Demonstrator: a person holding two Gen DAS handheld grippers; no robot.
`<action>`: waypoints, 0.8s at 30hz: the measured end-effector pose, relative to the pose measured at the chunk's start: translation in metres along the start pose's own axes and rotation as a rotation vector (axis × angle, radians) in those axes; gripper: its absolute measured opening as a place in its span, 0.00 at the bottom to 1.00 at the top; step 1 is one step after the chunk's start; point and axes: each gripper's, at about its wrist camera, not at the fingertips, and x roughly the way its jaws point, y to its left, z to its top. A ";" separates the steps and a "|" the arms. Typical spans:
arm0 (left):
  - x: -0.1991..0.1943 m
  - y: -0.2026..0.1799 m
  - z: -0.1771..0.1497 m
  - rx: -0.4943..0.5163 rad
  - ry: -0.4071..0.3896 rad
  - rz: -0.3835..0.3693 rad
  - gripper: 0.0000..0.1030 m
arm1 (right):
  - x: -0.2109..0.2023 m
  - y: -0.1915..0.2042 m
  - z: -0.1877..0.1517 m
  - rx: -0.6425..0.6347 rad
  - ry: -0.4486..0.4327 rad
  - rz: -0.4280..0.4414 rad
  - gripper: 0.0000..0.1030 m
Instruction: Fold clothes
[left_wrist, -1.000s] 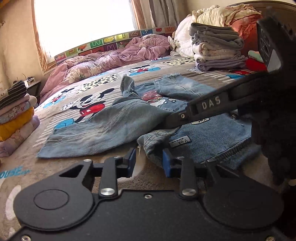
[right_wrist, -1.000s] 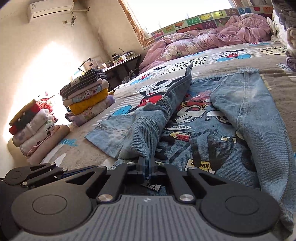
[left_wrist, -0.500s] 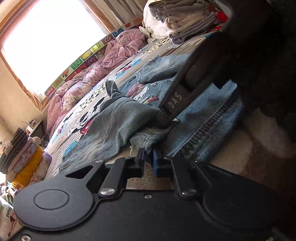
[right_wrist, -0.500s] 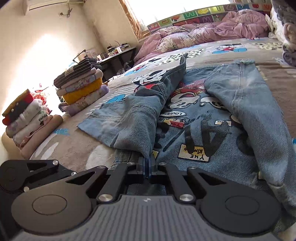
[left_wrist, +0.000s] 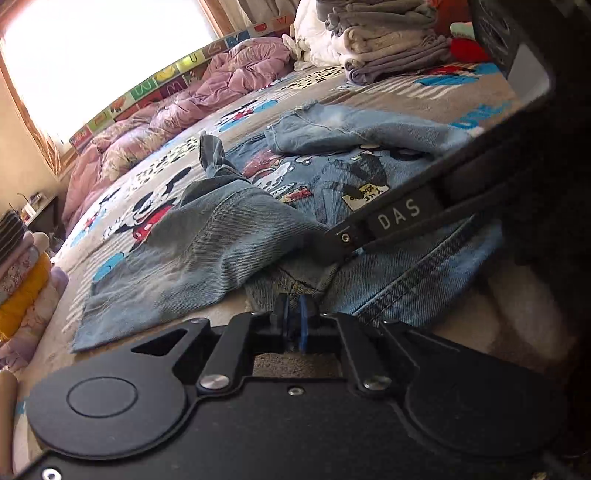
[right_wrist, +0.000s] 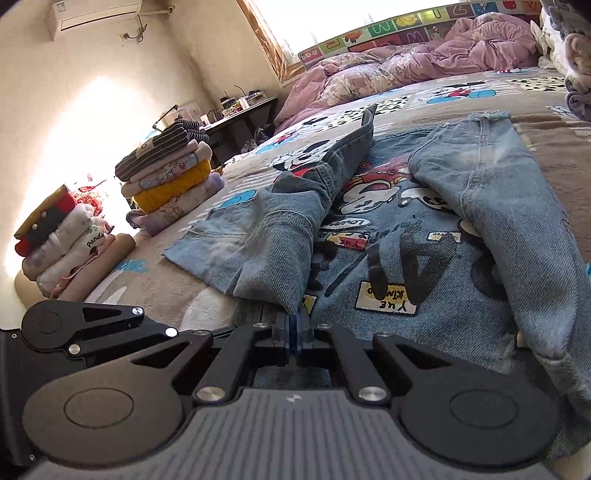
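Your left gripper (left_wrist: 294, 308) has just been closing and now pinches the near hem of the denim jacket (left_wrist: 373, 206), blue pads (left_wrist: 303, 314) pressed together on a bunched bit of fabric. Your right gripper (right_wrist: 294, 325) is clamped shut on the jacket (right_wrist: 402, 266) hem too, right where the left sleeve (right_wrist: 273, 240) folds in; the two grippers sit just beside each other, and the right one's arm with "DAS" lettering crosses the left wrist view. The jacket lies back up on the bed's cartoon-mouse blanket (right_wrist: 436, 90), at the near edge of the bed, cartoon print and a "YUE" patch (right_wrist: 388, 299) showing. One sleeve is folded over the back and points toward the far edge; the other sleeve (right_wrist: 491, 192) lies along the right side, cuff away from you. A stack of folded clothes (right_wrist: 166, 177) with a striped piece on top and a yellow one in the middle stands near the left edge of the bed, a second stack (right_wrist: 70, 243) closer to the near left corner. A pink quilt (right_wrist: 424, 62) is crumpled along the far edge under the window. A grey folded pile (left_wrist: 388, 40) sits at the far right.
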 end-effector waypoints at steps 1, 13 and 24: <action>-0.005 0.004 0.004 -0.022 -0.008 -0.009 0.05 | -0.001 0.000 0.000 0.002 -0.002 0.001 0.05; -0.003 0.057 0.045 -0.193 -0.055 -0.008 0.05 | -0.002 0.013 -0.003 -0.089 -0.013 -0.045 0.05; 0.155 0.112 0.139 -0.186 0.074 -0.150 0.05 | -0.004 0.011 -0.002 -0.045 -0.001 -0.044 0.05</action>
